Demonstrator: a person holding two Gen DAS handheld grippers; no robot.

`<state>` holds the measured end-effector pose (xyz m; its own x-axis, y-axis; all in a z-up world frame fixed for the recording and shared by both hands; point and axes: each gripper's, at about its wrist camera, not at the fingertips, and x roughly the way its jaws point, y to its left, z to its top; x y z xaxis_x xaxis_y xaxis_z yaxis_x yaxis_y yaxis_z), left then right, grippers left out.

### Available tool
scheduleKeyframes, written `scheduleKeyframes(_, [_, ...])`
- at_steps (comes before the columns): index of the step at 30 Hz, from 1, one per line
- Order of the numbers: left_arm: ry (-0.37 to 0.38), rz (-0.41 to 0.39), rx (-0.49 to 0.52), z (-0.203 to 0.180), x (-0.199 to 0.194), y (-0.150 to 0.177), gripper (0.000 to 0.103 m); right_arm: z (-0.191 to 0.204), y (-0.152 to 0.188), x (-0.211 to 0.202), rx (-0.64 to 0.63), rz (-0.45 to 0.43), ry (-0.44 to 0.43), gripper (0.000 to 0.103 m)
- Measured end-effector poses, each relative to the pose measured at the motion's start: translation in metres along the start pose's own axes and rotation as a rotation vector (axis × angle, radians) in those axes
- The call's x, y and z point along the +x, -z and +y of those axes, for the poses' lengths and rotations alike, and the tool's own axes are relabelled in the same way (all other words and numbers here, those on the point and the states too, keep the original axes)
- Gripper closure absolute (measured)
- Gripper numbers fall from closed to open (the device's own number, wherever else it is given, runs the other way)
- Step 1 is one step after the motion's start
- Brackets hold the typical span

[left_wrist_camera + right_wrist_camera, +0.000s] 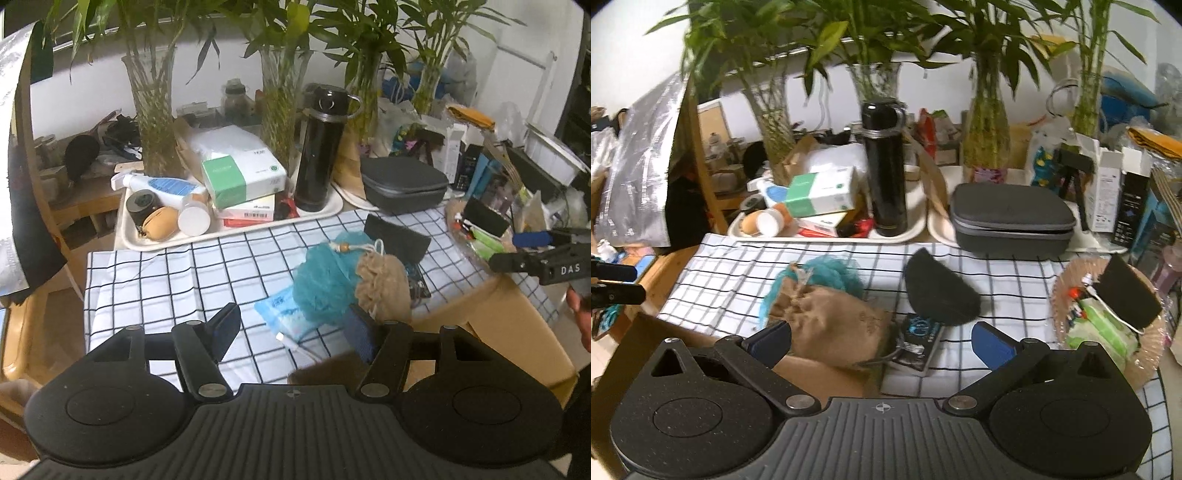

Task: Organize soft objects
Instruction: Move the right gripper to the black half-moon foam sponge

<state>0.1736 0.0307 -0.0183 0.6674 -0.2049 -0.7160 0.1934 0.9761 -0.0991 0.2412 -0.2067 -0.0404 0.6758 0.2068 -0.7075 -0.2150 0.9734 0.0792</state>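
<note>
- Checked cloth (155,280) covers our table, and the soft things lie bunched near its front edge.
- We see a teal bath pouf (321,280) touching a tan drawstring pouch (384,284); a pale blue packet (284,314) pokes out beside them.
- A dark furry pad (938,291) lies just behind the pouch.
- Our left gripper (291,328) hangs over the cloth, jaws spread, nothing between them.
- Our right gripper (882,343) is spread too, the pouch lying between its fingers, unpinched.
- Behind stand a black flask (321,147) on a tray (127,236), a grey case (402,184) and vases of bamboo (155,110).
</note>
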Motion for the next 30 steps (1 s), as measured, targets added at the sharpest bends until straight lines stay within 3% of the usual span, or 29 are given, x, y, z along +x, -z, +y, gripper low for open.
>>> scheduleKeyframes(13, [-0.01,-0.031,-0.016,0.017,0.045,-0.015,0.041,-0.021,0.0,0.019,0.08,0.035,0.17,0.0])
scheduleKeyframes(16, [-0.04,-0.028,-0.001,0.021,0.061,-0.016,0.041,-0.026,0.001,0.022,0.098,0.037,0.199,0.0])
scheduleKeyframes(30, [0.007,0.041,-0.106,0.046,0.095,-0.016,0.041,-0.039,0.004,0.037,0.082,0.03,0.203,0.0])
